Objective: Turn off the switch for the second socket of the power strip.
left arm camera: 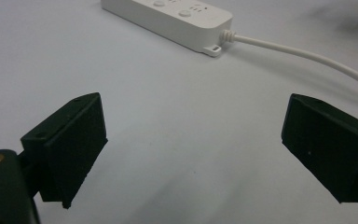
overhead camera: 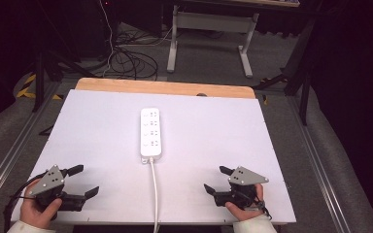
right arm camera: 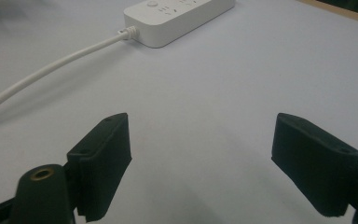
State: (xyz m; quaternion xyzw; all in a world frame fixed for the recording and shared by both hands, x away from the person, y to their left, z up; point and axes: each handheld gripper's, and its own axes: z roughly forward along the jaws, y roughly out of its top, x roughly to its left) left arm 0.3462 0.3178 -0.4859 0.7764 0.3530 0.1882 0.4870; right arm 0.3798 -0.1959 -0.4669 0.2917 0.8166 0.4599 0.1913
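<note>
Lying lengthwise at the middle of the white counter [overhead camera: 102, 126], a white power strip [overhead camera: 150, 132] points its sockets upward, its long axis running away from the person. Its white cord [overhead camera: 154, 194] leaves the near end and runs straight back over the counter's near edge, between the two hands. A strip of bare wood shows along the far edge of the counter.

The left hand-held gripper [overhead camera: 82, 180] sits low at the near left corner, held in the person's left hand [overhead camera: 36, 211], with its jaws spread wide and nothing between them. In the left gripper view the jaws frame bare counter surface, with the strip's cord end [left arm camera: 214, 44] ahead and to the upper right, well apart from them.

The right hand-held gripper [overhead camera: 216, 178] sits at the near right, held in the right hand [overhead camera: 245, 208], its jaws likewise released and spread around bare surface. In the right gripper view the power strip [right arm camera: 177, 18] lies ahead to the upper left, its cord [right arm camera: 51, 70] trailing off leftward.

Both grippers angle inward toward the cord, each well apart from it.
</note>
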